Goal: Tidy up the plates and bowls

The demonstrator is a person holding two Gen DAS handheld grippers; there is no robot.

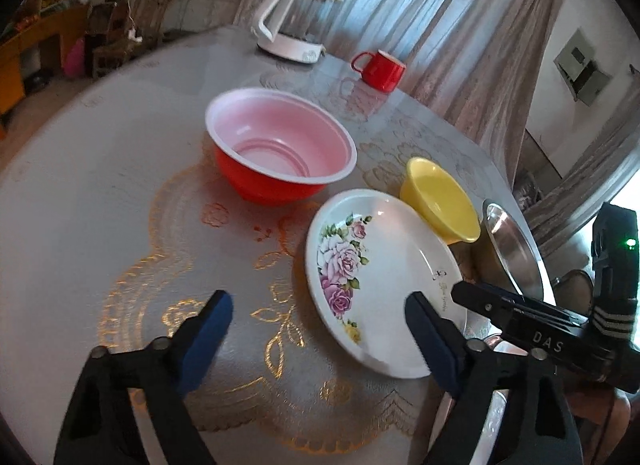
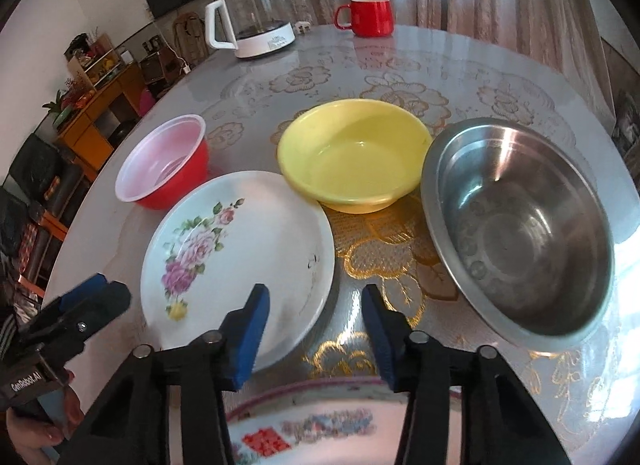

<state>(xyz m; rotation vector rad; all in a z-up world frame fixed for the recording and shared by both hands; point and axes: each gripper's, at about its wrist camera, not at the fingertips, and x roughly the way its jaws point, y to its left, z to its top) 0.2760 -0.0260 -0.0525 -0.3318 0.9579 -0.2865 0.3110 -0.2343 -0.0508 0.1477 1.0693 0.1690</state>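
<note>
A white plate [image 1: 380, 277] [image 2: 240, 249] with pink roses lies on the round table. Behind it stand a red bowl [image 1: 280, 145] [image 2: 164, 161] with a pale inside and a yellow bowl [image 1: 440, 201] [image 2: 352, 153]. A steel bowl [image 2: 520, 225] [image 1: 512, 245] sits to the right. My left gripper [image 1: 320, 321] [image 2: 92, 297] is open over the plate's near left rim, with one finger above the plate. My right gripper [image 2: 316, 317] [image 1: 464, 293] is open over the plate's near right rim, and neither pad presses it. A dish [image 2: 304, 425] with a pink rim and a red mark lies under it.
A white and glass kettle [image 1: 288, 25] [image 2: 256, 21] and a red mug [image 1: 380, 69] [image 2: 366, 17] stand at the table's far side, by the curtains. A hand [image 2: 40, 433] holds the left gripper. Wooden cabinets [image 2: 100, 105] stand beyond the table's left edge.
</note>
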